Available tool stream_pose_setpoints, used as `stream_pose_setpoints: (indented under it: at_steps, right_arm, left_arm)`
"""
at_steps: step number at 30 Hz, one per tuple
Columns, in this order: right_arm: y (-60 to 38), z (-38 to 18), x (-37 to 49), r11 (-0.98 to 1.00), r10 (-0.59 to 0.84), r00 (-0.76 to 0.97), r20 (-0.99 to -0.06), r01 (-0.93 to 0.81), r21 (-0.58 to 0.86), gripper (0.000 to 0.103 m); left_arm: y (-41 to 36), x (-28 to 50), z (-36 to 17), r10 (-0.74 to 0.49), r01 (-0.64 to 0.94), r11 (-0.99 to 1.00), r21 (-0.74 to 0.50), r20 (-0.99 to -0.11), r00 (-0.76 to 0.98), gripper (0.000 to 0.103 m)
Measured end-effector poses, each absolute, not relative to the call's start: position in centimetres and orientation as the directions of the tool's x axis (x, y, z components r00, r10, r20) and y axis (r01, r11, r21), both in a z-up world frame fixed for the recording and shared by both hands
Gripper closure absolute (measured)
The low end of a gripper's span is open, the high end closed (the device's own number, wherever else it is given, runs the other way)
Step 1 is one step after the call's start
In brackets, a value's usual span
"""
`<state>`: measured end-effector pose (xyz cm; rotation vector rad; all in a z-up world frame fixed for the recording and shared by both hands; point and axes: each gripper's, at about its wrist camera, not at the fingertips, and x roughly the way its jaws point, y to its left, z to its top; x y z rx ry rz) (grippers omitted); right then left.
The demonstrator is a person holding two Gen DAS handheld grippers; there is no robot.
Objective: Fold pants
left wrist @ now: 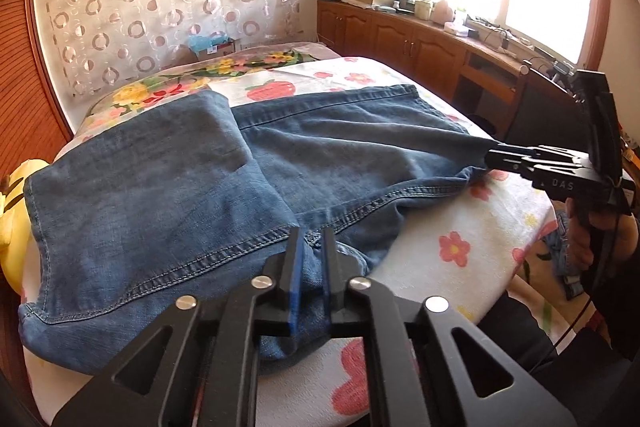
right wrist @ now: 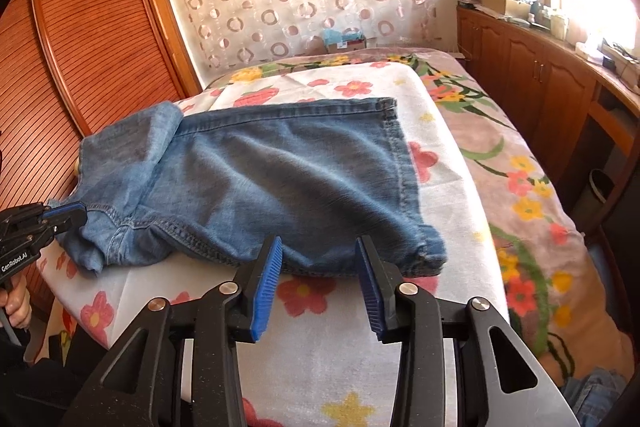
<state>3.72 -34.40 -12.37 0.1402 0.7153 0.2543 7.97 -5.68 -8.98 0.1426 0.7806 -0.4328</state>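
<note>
Blue denim pants (left wrist: 192,183) lie partly folded on a flowered white cloth on the bed; they also show in the right wrist view (right wrist: 280,183). My left gripper (left wrist: 311,233) is shut on a bunched fold of the pants at their near edge; it shows in the right wrist view (right wrist: 76,213) at the far left, pinching the denim. My right gripper (right wrist: 318,247) is open and empty, its blue pads just short of the pants' near hem. In the left wrist view it (left wrist: 490,159) sits at the pants' right corner.
A flowered white cloth (right wrist: 360,339) covers the bed over a pink floral blanket (right wrist: 532,187). A wooden wardrobe (right wrist: 80,39) stands left, wooden cabinets (right wrist: 552,83) with clutter under the window right. A yellow plush (left wrist: 12,211) lies at the bed's left edge.
</note>
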Motion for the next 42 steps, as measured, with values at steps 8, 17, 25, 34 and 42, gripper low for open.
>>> stream_pose_setpoints:
  at_steps: [8,17,25,34,42]
  right_arm:
    - [-35.5,-12.6,3.9,0.973,0.223,0.738,-0.637,-0.134,0.186,0.059]
    - [-36.5,-12.4,3.7,0.973,0.215,0.757,-0.617,-0.108,0.206,0.059]
    - [-36.7,-11.9,3.3,0.984,0.154,0.778,-0.610,-0.063,0.167,0.057]
    - [-37.5,-15.0,5.8,0.981,0.149,0.707,-0.691,-0.018,0.192,0.058]
    - [-36.5,-12.9,7.6,0.966,0.242,0.720,-0.651,-0.115,0.232,0.085]
  left_arm:
    - [-5.3,8.7,-9.4,-0.324,0.406,0.912,-0.058,-0.708,0.628,0.034]
    - [-4.5,8.9,-9.4,-0.306,0.371,0.927,-0.059,-0.691,0.655,0.029]
    - [-4.1,9.1,-9.8,-0.283,0.349,0.936,-0.051,-0.698,0.658,0.029]
    - [-3.4,9.3,-9.9,-0.273,0.332,0.942,-0.054,-0.699,0.661,0.029]
    - [-1.5,9.2,-8.9,-0.249,0.286,0.956,-0.059,-0.676,0.693,0.029]
